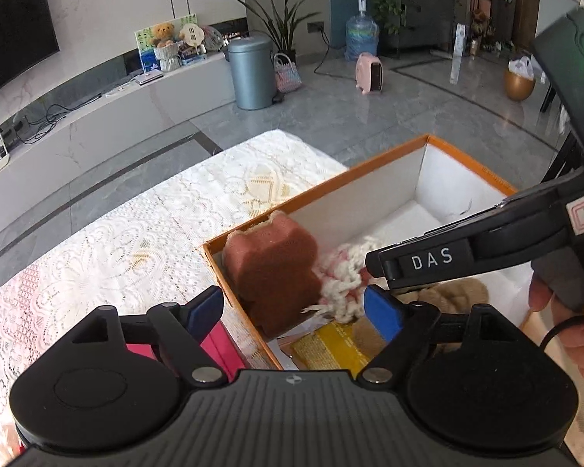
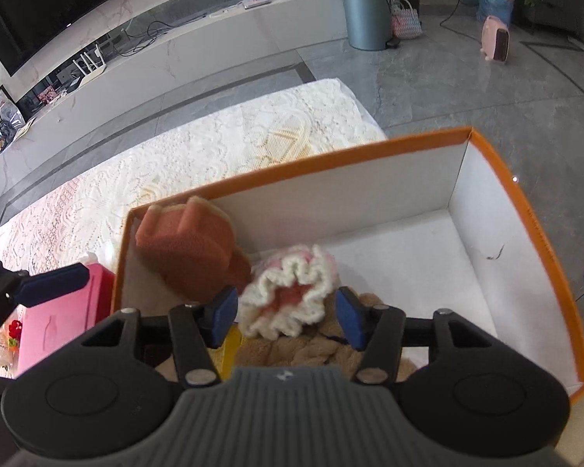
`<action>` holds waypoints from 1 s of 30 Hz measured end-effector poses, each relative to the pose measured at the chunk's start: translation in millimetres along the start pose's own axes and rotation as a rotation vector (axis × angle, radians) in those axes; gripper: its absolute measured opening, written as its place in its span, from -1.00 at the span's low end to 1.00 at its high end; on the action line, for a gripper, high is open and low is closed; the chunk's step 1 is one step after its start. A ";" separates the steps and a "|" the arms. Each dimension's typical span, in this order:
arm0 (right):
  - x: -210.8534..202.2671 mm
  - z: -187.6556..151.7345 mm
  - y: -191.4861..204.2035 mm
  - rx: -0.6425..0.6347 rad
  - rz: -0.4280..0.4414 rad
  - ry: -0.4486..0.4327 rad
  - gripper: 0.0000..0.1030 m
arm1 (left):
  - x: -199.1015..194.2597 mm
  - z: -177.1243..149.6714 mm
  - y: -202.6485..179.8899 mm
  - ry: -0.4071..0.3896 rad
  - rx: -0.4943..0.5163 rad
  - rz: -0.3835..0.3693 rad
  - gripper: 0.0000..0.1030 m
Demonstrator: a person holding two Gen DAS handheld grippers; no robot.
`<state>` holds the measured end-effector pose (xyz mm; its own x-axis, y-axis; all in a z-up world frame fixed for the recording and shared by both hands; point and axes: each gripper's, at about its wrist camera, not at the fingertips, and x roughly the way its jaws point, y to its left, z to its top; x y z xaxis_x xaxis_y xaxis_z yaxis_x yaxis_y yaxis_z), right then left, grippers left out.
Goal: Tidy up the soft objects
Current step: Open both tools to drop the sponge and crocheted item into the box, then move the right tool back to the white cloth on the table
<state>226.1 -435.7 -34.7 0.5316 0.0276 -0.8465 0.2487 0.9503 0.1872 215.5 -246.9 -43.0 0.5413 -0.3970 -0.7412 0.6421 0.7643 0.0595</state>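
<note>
An orange box [image 1: 467,159] with white inner walls stands on the lace tablecloth. In its near corner leans a brown bear-shaped sponge [image 1: 272,272]. My left gripper [image 1: 294,311] stands wide open around the sponge, and its blue pads do not touch it. Next to the sponge lies a white and pink crochet piece [image 2: 288,295] on a beige knitted item [image 2: 303,350]. My right gripper [image 2: 288,317] is open, with the crochet piece between its pads and not squeezed. The brown sponge [image 2: 198,249] also shows in the right wrist view.
A pink box [image 2: 66,311] sits just outside the orange box [image 2: 525,210] on its left side. A yellow packet [image 1: 331,346] lies on the box floor near the sponge. The far half of the box floor is bare white. A hand [image 1: 580,327] holds the right gripper [image 1: 373,268].
</note>
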 end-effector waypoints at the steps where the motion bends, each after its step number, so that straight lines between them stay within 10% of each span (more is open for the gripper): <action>1: -4.7 -1.0 1.3 -0.004 -0.005 -0.007 0.08 | -4.8 -0.9 0.3 -0.008 -0.005 -0.003 0.86; 13: -61.1 -40.9 28.9 -0.040 -0.004 -0.098 0.08 | -74.0 -40.1 20.2 -0.122 -0.139 0.027 0.79; 30: -111.2 -156.5 126.7 -0.135 0.087 -0.206 0.08 | -158.9 -132.9 56.9 -0.270 -0.323 0.282 0.67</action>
<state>71.8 -269.8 5.2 0.7032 0.0610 -0.7084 0.0917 0.9802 0.1753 93.9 -72.8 -10.7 0.8178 -0.2375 -0.5242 0.2734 0.9619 -0.0092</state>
